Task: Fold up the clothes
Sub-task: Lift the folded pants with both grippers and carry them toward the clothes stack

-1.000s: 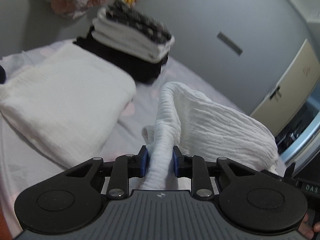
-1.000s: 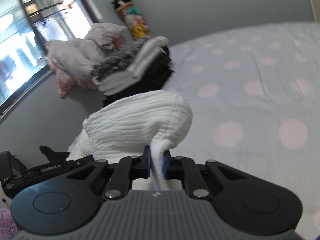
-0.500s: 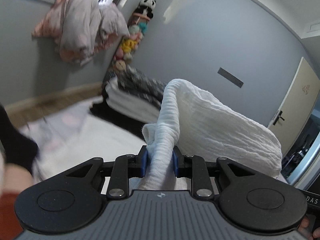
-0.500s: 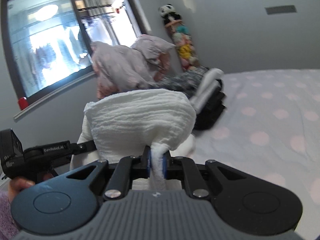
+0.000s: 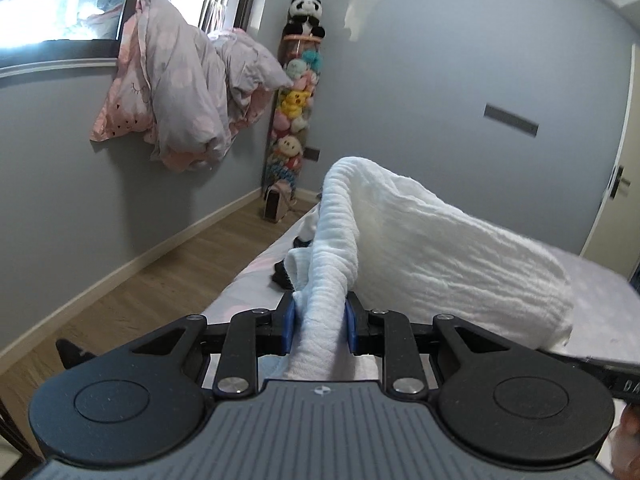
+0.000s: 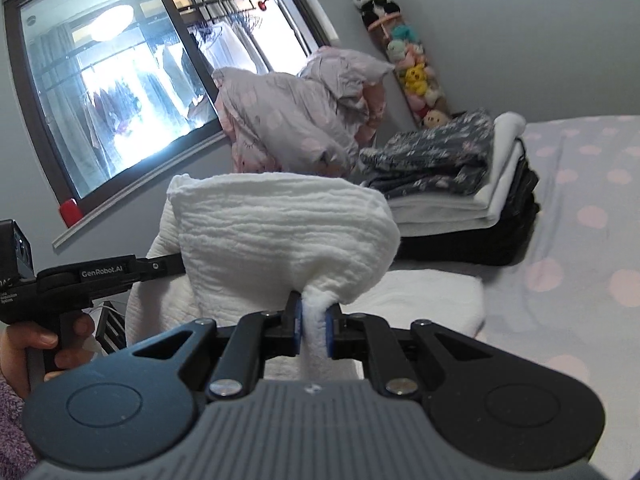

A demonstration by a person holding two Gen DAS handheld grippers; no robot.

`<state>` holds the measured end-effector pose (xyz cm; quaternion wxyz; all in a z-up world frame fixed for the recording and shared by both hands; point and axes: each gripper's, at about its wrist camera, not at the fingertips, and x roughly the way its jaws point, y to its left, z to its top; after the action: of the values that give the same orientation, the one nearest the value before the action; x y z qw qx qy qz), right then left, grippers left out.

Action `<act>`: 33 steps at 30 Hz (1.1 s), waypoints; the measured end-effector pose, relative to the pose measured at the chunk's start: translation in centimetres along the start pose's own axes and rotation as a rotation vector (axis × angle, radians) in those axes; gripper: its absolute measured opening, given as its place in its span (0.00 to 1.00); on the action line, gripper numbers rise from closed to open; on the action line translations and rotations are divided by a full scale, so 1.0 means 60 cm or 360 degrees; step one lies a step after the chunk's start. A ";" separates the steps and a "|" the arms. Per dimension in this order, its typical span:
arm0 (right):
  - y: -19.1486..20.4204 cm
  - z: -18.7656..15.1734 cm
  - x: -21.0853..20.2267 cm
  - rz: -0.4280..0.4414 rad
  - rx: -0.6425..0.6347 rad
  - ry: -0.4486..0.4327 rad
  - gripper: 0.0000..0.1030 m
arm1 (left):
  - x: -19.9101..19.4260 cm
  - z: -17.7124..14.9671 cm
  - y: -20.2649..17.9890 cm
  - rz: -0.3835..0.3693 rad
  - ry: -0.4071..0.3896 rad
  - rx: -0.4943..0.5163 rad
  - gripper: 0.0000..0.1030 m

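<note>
A white crinkled cloth (image 5: 432, 252) hangs between both grippers, lifted above the bed. My left gripper (image 5: 319, 318) is shut on one bunched edge of it. My right gripper (image 6: 313, 326) is shut on the other edge of the white cloth (image 6: 280, 236). The left gripper's body also shows in the right wrist view (image 6: 80, 280), held by a hand at the far left. A folded white cloth (image 6: 432, 296) lies on the bed under the lifted one.
A stack of folded clothes (image 6: 460, 184) sits on the bed (image 6: 580, 240) with pink dots. A pink-grey duvet (image 5: 180, 100) hangs by the window. A column of plush toys (image 5: 296, 96) stands in the corner. Wooden floor (image 5: 140, 280) lies left of the bed.
Both grippers have risen with the white cloth and tilted upward, so the views now show the wall and window instead of the bed. The grips have not changed.
</note>
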<state>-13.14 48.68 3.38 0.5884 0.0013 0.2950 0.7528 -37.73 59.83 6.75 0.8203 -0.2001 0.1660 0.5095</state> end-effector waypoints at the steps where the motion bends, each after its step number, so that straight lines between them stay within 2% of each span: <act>1: -0.003 0.005 0.016 0.0002 0.0000 0.0018 0.12 | 0.015 0.002 0.006 0.0006 0.0015 0.0012 0.27; 7: -0.036 0.008 0.103 -0.0073 -0.0056 0.0135 0.12 | 0.129 -0.009 0.027 0.0003 0.0157 0.0044 0.27; 12: -0.100 0.009 0.159 -0.0172 -0.0053 0.0197 0.13 | 0.228 -0.019 0.032 -0.0028 0.0262 0.0054 0.28; 15: -0.135 0.008 0.198 -0.0211 -0.0038 0.0229 0.13 | 0.286 -0.031 0.038 -0.0001 0.0347 0.0070 0.28; 18: -0.165 0.000 0.237 -0.0245 -0.0008 0.0280 0.12 | 0.333 -0.047 0.044 0.0046 0.0450 0.0056 0.28; 22: -0.205 -0.013 0.280 -0.0270 0.0071 0.0369 0.13 | 0.363 -0.067 0.060 0.0069 0.0511 0.0033 0.28; 24: -0.227 -0.015 0.282 -0.0222 0.0176 0.0392 0.25 | 0.363 -0.072 0.062 0.0070 0.0509 0.0038 0.29; 25: -0.238 -0.014 0.282 -0.0194 0.0233 0.0396 0.26 | 0.361 -0.073 0.063 0.0069 0.0509 0.0037 0.29; 27: -0.262 -0.009 0.273 -0.0138 0.0372 0.0381 0.43 | 0.357 -0.073 0.065 0.0067 0.0513 0.0031 0.29; 29: -0.289 -0.003 0.269 -0.0119 0.0539 0.0354 0.54 | 0.361 -0.073 0.062 0.0070 0.0522 0.0025 0.29; 30: -0.302 -0.001 0.267 -0.0110 0.0623 0.0340 0.57 | 0.361 -0.074 0.061 0.0074 0.0526 0.0026 0.29; 33: -0.337 0.008 0.291 -0.0053 0.0839 0.0369 0.58 | 0.370 -0.072 0.056 0.0095 0.0534 0.0028 0.29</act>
<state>-0.43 67.05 -11.30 0.5423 0.0634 0.5459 0.6355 -31.59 76.13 -8.07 0.7673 -0.2701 0.3109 0.4916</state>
